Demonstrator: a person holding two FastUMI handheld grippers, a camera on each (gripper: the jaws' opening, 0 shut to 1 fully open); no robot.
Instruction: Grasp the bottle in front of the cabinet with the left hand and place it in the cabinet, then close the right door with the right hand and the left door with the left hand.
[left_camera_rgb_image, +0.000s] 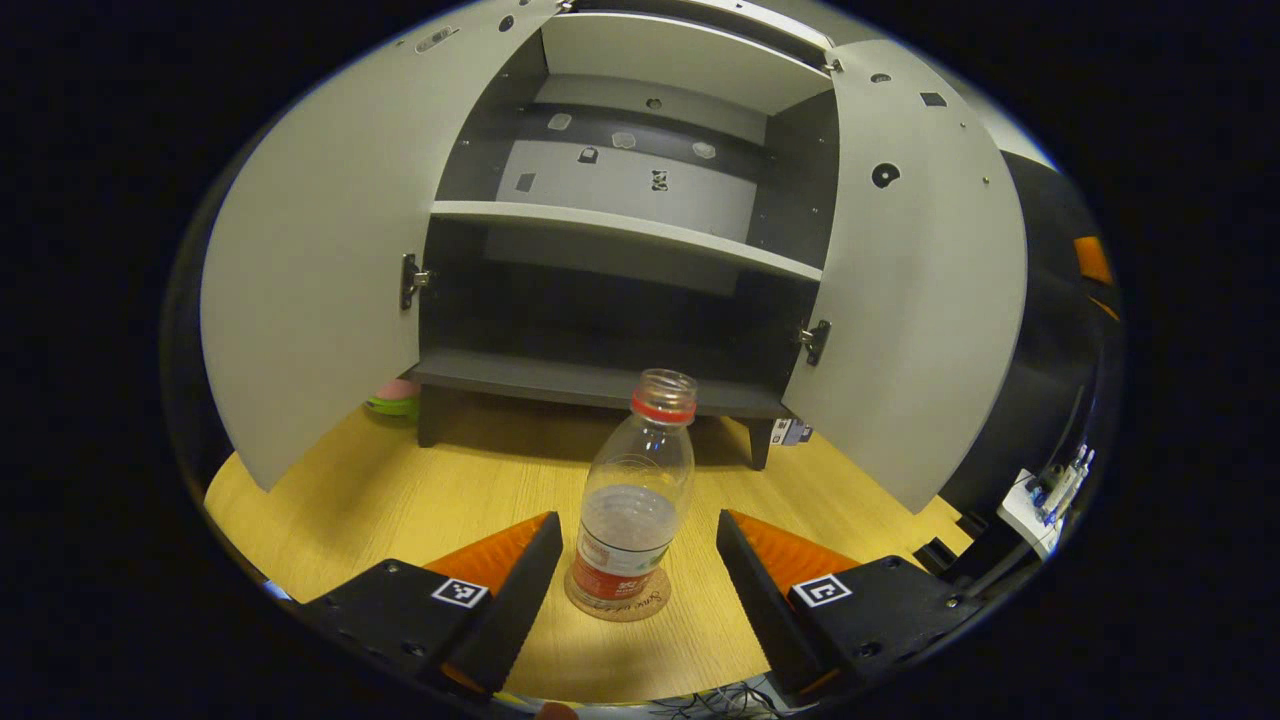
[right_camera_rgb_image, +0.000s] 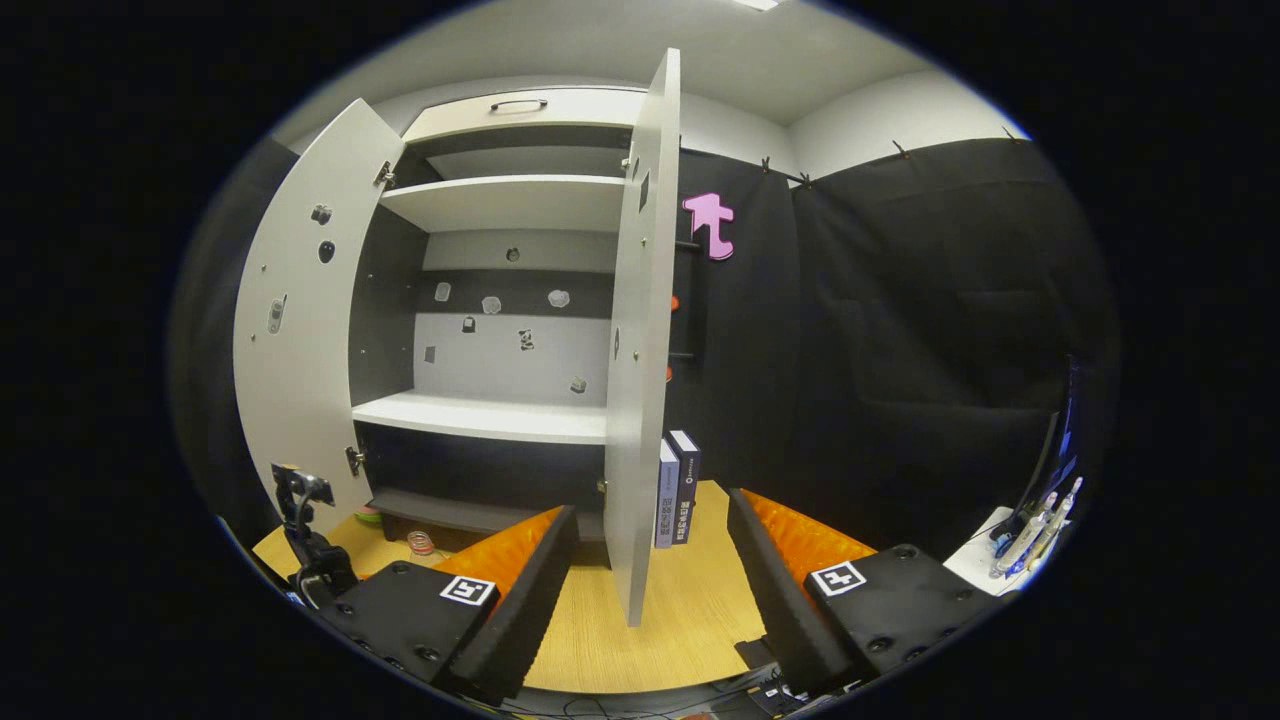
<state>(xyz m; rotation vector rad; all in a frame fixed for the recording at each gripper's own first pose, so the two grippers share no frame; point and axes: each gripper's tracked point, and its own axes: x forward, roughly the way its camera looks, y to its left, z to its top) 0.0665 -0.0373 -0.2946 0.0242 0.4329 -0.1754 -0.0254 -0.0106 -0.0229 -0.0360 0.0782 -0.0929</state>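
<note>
Left gripper view looks along the left hand-held gripper (left_camera_rgb_image: 640, 575), whose fingers are spread wide with the bottle (left_camera_rgb_image: 634, 500) standing upright between them on a round coaster (left_camera_rgb_image: 618, 604) on the bench (left_camera_rgb_image: 400, 500). Neither finger appears to touch the bottle; there is a gap on each side. The bottle is uncapped, partly filled with clear liquid, and sits in front of the cabinet (left_camera_rgb_image: 620, 290), well short of its bottom shelf (left_camera_rgb_image: 560, 378).

Both doors stand open: the left door (left_camera_rgb_image: 310, 290) and the right door (left_camera_rgb_image: 920, 310) swing out toward the camera, and the shelves inside are bare.

In the right gripper view, the right hand-held gripper (right_camera_rgb_image: 650, 570) is also spread, holding nothing, with the edge of the right door (right_camera_rgb_image: 640, 350) just ahead between its fingers.

By my judgement, the task is at its very start: the grasp is lined up but not made. Squeezing the bottle, lifting it onto a shelf, and shutting both doors all remain.
</note>
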